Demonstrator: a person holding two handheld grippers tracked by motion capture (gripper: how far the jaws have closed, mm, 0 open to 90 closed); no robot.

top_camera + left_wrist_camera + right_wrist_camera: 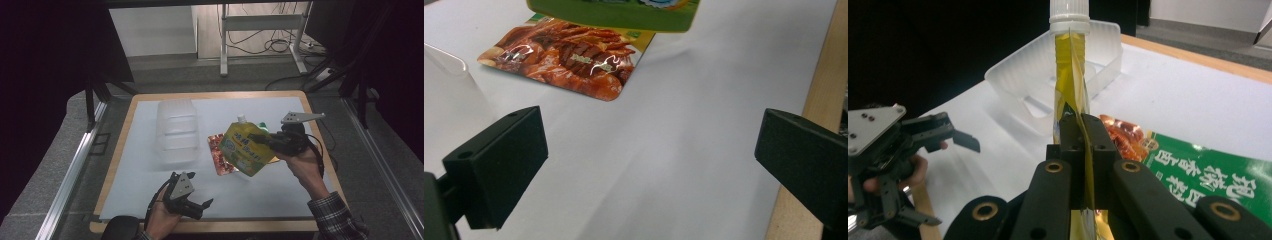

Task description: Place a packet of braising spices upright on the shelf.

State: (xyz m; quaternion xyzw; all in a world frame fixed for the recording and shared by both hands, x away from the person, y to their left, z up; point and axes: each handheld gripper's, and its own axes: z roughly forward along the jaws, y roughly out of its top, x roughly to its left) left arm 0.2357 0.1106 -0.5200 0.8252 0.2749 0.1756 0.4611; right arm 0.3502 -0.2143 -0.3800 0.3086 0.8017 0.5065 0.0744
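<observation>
Right gripper [262, 139] is clamped on the yellow pouch [243, 147], held above the snack packet [566, 62]; left gripper [202, 207] gapes wide and empty, packet ahead of its fingers

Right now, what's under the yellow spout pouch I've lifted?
Under the yellow spout pouch, shut in the right gripper, lies an orange snack packet on the white table sheet. A green packet lies beside it, partly covered.

Two black handheld grippers: the left gripper [199, 204] and right gripper [256, 137] each carry a grey triangular plate with screws and a black cable. Plaid sleeve [334, 217] on the right arm.
</observation>
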